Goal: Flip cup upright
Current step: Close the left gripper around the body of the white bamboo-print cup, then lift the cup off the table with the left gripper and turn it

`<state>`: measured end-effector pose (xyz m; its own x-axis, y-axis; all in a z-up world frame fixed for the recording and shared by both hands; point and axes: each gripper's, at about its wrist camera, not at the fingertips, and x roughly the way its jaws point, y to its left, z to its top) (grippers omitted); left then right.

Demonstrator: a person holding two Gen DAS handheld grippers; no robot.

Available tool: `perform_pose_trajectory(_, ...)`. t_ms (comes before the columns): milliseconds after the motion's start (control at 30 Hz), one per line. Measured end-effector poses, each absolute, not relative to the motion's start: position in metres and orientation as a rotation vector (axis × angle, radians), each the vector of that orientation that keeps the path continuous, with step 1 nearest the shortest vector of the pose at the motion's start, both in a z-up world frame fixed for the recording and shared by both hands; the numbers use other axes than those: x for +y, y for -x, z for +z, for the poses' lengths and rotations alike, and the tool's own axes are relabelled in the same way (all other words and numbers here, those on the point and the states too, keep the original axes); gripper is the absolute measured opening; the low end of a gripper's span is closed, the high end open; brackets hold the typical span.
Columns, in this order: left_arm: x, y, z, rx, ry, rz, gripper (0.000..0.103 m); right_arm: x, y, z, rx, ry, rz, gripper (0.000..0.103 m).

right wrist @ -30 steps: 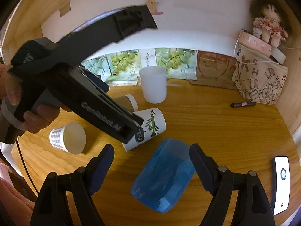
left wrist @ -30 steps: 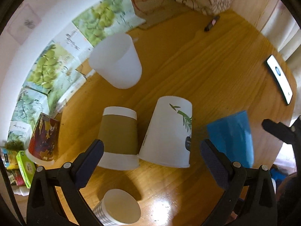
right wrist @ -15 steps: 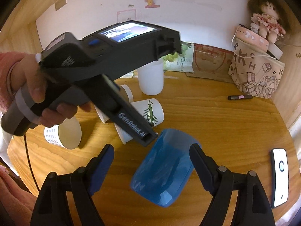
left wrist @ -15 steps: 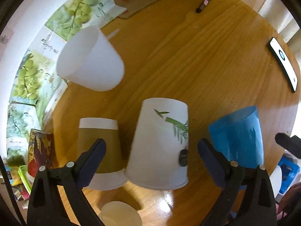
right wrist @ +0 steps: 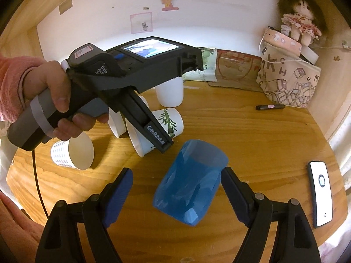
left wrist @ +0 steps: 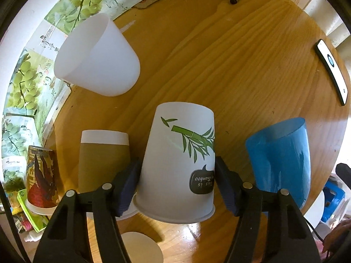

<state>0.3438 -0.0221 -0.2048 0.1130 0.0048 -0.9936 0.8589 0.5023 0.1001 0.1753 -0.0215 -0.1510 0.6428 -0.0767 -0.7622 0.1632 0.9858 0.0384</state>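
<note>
Left gripper (left wrist: 177, 188) is down on the bamboo-print cup (left wrist: 177, 166), and both blue pads look pressed against its sides close to the rim end, so call it clamped on the cup. That cup lies on its side on the wooden table (left wrist: 241, 54), mouth end toward the gripper, base pointing away. Taking the bamboo-print cup as the landmark: a brown cup (left wrist: 103, 155) lies just beside it on one flank, the blue cup (left wrist: 283, 160) lies near on the other flank, also on its side, and the white plastic cup (left wrist: 96, 57) stands beyond its base end. A checked cup (right wrist: 72, 153) lies on its side, nearer the person than the bamboo-print cup. The right gripper (right wrist: 175, 188) hangs with its fingers spread wide either side of the blue cup, touching nothing that can be seen. So the step in hand reads as the grasp on the bamboo-print cup, flip not yet done. Next move, by my reckoning: lift it clear of the brown neighbour, roll the wrist until the mouth faces up, set the base flat on bare wood. Paper walls are thin, so a hard squeeze risks a crumple; the blue cup waits for the right side.
</note>
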Motion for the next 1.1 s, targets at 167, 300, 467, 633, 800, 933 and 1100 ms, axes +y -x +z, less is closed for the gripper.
perform_pose_trajectory(167,-0.015,-0.336,-0.195,1.247,-0.859,-0.793,0.069,-0.018,-0.169,-0.148,0.851,-0.106,-0.134,0.083)
perform_pose_trajectory(300,-0.009,-0.32,-0.177,1.177,-0.873,-0.839,0.069,-0.013,-0.162,-0.144,0.836,-0.092,-0.125,0.083)
perform_pose_trajectory(467,0.006,-0.301,-0.158,1.096,-0.894,-0.881,0.069,-0.005,-0.15,-0.14,0.818,-0.074,-0.095,0.083)
perform_pose_trajectory(633,0.019,-0.27,-0.14,1.019,-0.938,-0.912,0.069,0.006,-0.132,-0.135,0.798,-0.054,-0.058,0.083)
perform_pose_trajectory(800,0.041,-0.244,-0.132,0.951,-1.015,-0.953,0.069,0.02,-0.11,-0.133,0.788,-0.024,-0.01,0.083)
perform_pose_trajectory(933,0.058,-0.221,-0.134,0.872,-1.104,-1.014,0.069,0.031,-0.094,-0.137,0.796,0.018,0.029,0.083)
perform_pose_trajectory(1100,0.072,-0.193,-0.143,0.816,-1.186,-1.112,0.069,0.045,-0.077,-0.147,0.831,0.059,0.081,0.083)
